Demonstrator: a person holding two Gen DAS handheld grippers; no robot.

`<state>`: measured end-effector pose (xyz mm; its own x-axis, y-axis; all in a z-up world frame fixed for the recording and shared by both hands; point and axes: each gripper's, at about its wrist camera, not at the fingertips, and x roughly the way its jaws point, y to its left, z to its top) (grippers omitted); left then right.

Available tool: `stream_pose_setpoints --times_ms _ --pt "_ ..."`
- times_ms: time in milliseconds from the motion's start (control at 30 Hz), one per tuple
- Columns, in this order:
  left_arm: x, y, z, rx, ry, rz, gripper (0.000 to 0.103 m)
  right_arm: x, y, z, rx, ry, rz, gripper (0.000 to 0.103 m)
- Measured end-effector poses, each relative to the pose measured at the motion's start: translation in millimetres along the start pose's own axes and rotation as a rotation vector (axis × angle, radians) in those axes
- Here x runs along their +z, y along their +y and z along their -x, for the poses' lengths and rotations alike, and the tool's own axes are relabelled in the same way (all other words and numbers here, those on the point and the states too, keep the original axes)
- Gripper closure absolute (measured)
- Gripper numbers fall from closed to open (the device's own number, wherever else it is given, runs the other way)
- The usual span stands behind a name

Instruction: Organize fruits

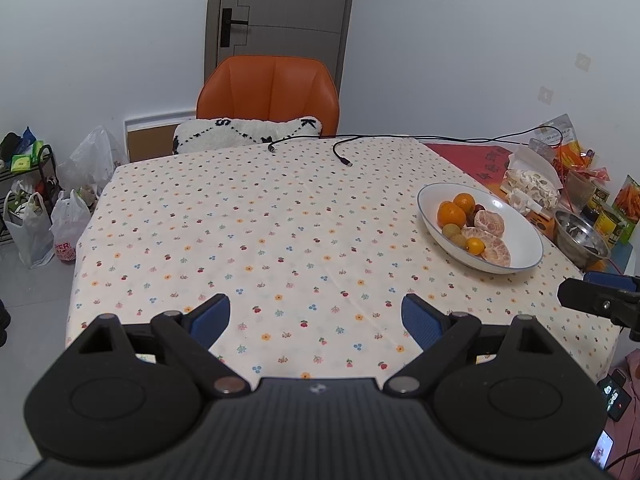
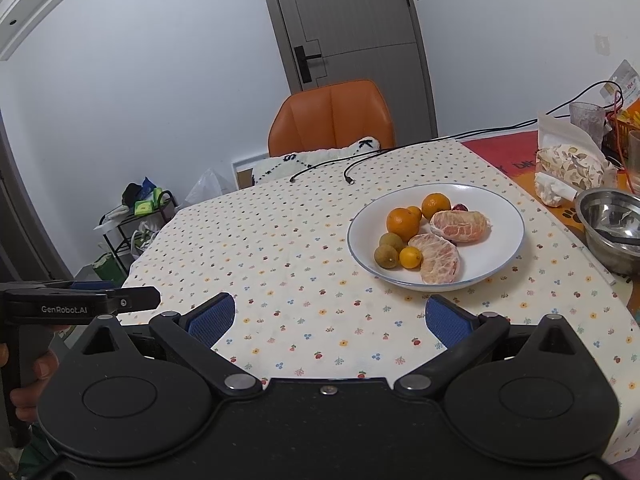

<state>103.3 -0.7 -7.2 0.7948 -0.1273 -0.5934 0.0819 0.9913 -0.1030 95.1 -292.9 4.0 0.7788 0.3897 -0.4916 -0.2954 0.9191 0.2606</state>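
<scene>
Both tools sit at the near edge of the table, over the flower-print tablecloth [image 1: 248, 220]. My left tool [image 1: 316, 318] has its blue pads spread wide apart, nothing between them, bare cloth below. My right tool [image 2: 330, 318] is likewise spread wide and empty. In the right wrist view I see the left tool's black body at the left margin, with a person's hand [image 2: 28, 380] wrapped on its grip. The white plate [image 2: 496, 256] rests toward the right side of the table, ahead of the right tool and apart from it. On the plate: two peeled citrus halves [image 2: 440, 258] lying side by side, two oranges [image 2: 402, 222] behind them, two small brownish-green round fruits [image 2: 386, 256] on the plate's left part, a small yellow kumquat-like fruit [image 2: 410, 257] touching the nearer peeled half, and something dark red [image 2: 460, 207] at the back, mostly hidden. A steel bowl [image 2: 600, 216] stands just beside the plate at the right edge of the table. Two black cable ends [image 2: 350, 180] lie near the far edge. An orange chair [image 2: 332, 116] stands beyond the far edge.
</scene>
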Motion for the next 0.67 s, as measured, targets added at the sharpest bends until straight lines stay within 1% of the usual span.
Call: stream_pose_setpoints --times_ms 400,667 --pt "0.0 -4.8 1.3 -0.014 -0.013 -0.020 0.012 -4.6 -5.8 -6.1 -0.012 0.015 -0.011 0.000" --pt "1.0 -9.4 -0.9 -0.022 -0.006 -0.035 0.012 -5.8 -8.4 -6.8 -0.014 0.014 -0.016 0.000"
